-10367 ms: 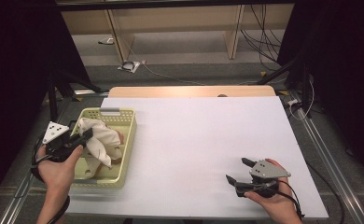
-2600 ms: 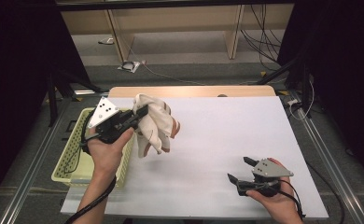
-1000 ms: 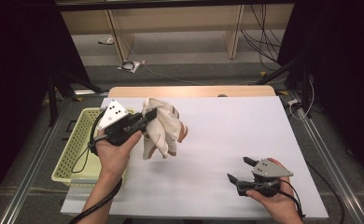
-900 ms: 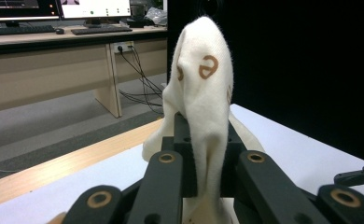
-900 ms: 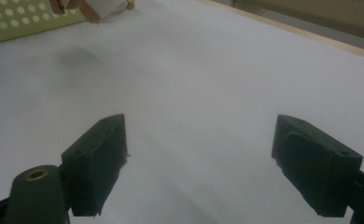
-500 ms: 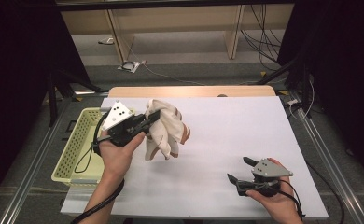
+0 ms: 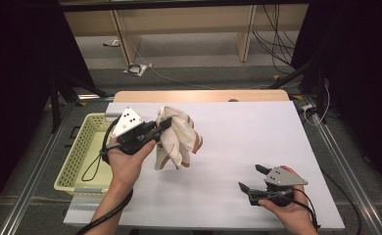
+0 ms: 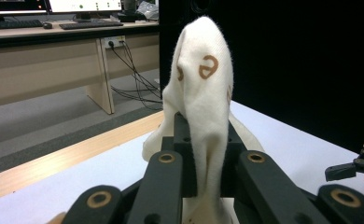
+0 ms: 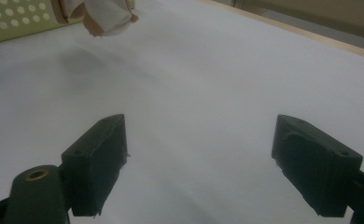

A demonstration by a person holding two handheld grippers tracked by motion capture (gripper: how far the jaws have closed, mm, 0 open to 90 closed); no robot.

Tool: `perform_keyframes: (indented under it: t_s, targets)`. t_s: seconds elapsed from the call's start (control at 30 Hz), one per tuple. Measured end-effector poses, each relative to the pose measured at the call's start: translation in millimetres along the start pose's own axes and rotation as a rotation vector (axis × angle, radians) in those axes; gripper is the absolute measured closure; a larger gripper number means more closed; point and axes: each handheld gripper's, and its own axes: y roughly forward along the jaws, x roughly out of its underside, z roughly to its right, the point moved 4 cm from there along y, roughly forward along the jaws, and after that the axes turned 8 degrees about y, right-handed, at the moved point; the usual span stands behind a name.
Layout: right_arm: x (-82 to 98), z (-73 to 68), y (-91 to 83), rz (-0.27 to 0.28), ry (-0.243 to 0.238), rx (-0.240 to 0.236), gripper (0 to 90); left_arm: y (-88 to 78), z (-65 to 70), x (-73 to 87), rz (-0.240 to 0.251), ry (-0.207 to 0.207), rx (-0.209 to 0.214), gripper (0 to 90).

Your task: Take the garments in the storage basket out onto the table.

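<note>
Left gripper (image 7: 163, 125) is clamped on a bunched cream cloth (image 7: 178, 138), held above the white table (image 7: 257, 142), beside the basket (image 7: 81, 152). Right gripper (image 7: 250, 178) is rested wide open, empty. Thin pinch: cloth could be dropped. Cloth's folds and edges are hidden.

The cloth (image 7: 177, 136) is soft, cream woven fabric with a faintly fuzzy nap and tan printed marks; the left gripper (image 7: 161, 127) has matt black plastic jaws with brass-coloured rivets and a dull grey plate; the right gripper (image 7: 250, 178) looks the same matt black; the table (image 7: 257, 132) top is smooth, matt white with a pale wood edge; the basket (image 7: 79, 152) is pale yellow perforated plastic.
</note>
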Motion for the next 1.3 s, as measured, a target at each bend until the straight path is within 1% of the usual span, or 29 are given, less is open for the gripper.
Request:
perform_keyframes:
  t_s: [0.53, 0.7, 0.9, 1.07, 1.3]
  targets:
    - [0.3, -0.5, 0.1, -0.003, 0.0, -0.002, 19.1, 9.6, 2.9, 10.1, -0.027, -0.008, 0.01, 83.2]
    - [0.3, -0.4, 0.1, -0.004, 0.0, -0.002, 19.1, 13.9, 5.6, 14.0, -0.038, -0.01, 0.018, 83.1]
    - [0.4, -0.4, 0.1, -0.005, 0.0, -0.003, 19.1, 21.1, 10.6, 20.8, -0.06, -0.013, 0.033, 82.8]
    - [0.6, -0.3, 0.1, -0.006, 0.0, -0.002, 19.1, 28.6, 16.4, 28.6, -0.09, -0.008, 0.047, 82.5]
    - [0.7, -0.1, -0.1, -0.006, -0.001, -0.002, 19.1, 38.6, 23.2, 40.5, -0.127, -0.015, 0.065, 82.2]
